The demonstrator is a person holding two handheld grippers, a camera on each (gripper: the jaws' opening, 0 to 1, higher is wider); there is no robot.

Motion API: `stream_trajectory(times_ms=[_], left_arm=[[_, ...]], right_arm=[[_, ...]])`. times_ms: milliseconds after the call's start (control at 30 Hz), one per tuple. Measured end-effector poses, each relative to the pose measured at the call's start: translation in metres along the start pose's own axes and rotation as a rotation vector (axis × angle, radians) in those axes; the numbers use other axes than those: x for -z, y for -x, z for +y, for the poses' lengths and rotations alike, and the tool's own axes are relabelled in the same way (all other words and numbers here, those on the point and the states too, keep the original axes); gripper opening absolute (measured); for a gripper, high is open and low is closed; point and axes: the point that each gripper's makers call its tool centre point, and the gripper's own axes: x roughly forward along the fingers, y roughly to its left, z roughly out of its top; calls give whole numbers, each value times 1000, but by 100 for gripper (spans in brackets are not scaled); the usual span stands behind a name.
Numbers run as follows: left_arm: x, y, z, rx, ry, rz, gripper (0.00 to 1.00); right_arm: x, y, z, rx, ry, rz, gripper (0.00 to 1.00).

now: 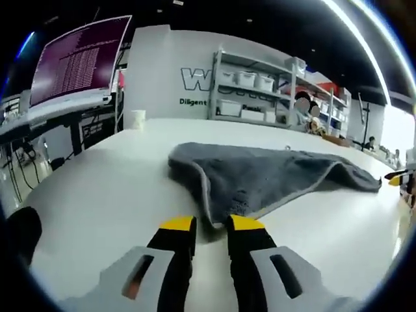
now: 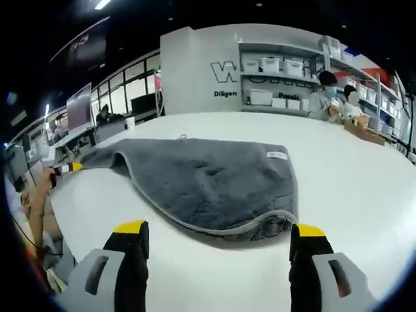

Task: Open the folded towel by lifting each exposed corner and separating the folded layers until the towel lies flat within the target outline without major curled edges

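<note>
A grey towel (image 1: 273,179) is lying on the white tabletop (image 1: 97,188), still partly folded, with a pale stitched hem running round its edge. In the left gripper view one corner of it is drooping down toward the left gripper (image 1: 211,224), whose yellow-tipped jaws are standing close together with only a narrow gap between them; the towel's corner is sitting just at that gap, but I cannot tell whether the tips are actually pinching the cloth. The fabric is rising in a hump just beyond the jaws and sloping away to the right, where a small yellow tip of the other gripper is peeking in at the edge.

In the right gripper view the same towel (image 2: 208,175) is spreading across the tabletop (image 2: 344,175) with a rounded, slightly curled fold facing the right gripper (image 2: 221,229). Its jaws are standing wide apart, one on each side of that fold, touching nothing. A small white label (image 2: 277,155) is showing on the towel's upper surface. At the far left the other gripper's yellow tip (image 2: 75,167) is sitting at the towel's far corner.

Behind the tabletop, shelves with white bins (image 2: 279,65) are lining a wall, a monitor (image 1: 78,58) is glowing at the left, and people are sitting near the shelves.
</note>
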Motion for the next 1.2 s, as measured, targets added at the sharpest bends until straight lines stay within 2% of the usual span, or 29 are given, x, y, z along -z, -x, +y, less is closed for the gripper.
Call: stream_trajectory(times_ms=[100,167,300,467,767,1067,1200], left_arm=[[-3,-1,-5,26,-11,-13,3],[-5,-2,-9,47,-8,-18,2],[-3,-2,-13,82,-3,-2,2],[-3,6,-8,93,-4,7,2],[10,20,-1,138,0,65,2],[14,27,16,107,-57,126,2],[16,31,19,118,-55,141,2]], right_arm=[[1,-1,2,-9,0,7,89],[2,-1,3,-14,-3,9,88],[1,-2,3,-14,-2,10,88],[0,-3,2,-17,-1,14,87],[1,-3,1,-19,-1,19,86],[5,-3,4,-24,-4,26,85],[7,-3,3,-21,-8,28,86]])
